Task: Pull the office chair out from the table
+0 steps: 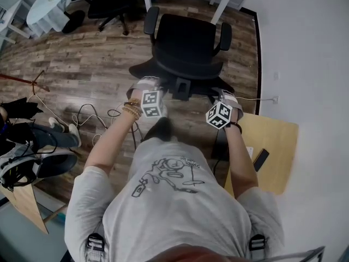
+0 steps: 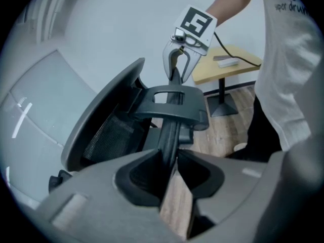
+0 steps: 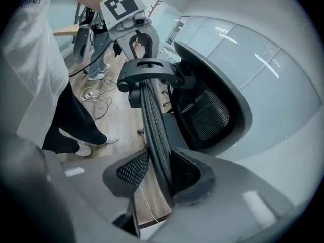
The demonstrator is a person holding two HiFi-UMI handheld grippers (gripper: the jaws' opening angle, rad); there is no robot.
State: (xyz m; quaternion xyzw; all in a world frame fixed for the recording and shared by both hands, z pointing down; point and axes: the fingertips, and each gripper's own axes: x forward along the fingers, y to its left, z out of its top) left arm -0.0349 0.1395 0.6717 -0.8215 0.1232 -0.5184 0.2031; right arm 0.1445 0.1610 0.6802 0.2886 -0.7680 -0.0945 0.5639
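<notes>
Your left gripper (image 2: pixel 169 172) is pinching the thin black top edge of the backrest (image 2: pixel 170 135). Its jaws are standing partly closed, with the dark pads (image 2: pixel 144 176) pressing on that edge from both sides. Your right gripper (image 3: pixel 160 172) is doing the same further along the same edge. Its jaws are also partly closed, with the mesh rim wedged between the padded fingers (image 3: pixel 130 172). Each gripper is showing in the other's view at the far end of the rim. The black bracket (image 3: pixel 148 71) of the backrest is sitting between them.

The office chair (image 1: pixel 185 42) is standing on the wooden floor (image 1: pixel 92 64) right in front of you. Its back is facing you and its seat is pointing toward the white table (image 1: pixel 222 7) at the far side. Both armrests are showing, one at each side of the seat. The seat's front is lying near the table's legs and mostly out from under the top.

A small wooden table (image 1: pixel 275 141) is standing just to your right with a phone (image 1: pixel 260 159) lying on it. Loose cables (image 1: pixel 90 116) are trailing over the floor to your left. A second black chair (image 1: pixel 112 1) is standing well apart by a round white table (image 1: pixel 52 4).
</notes>
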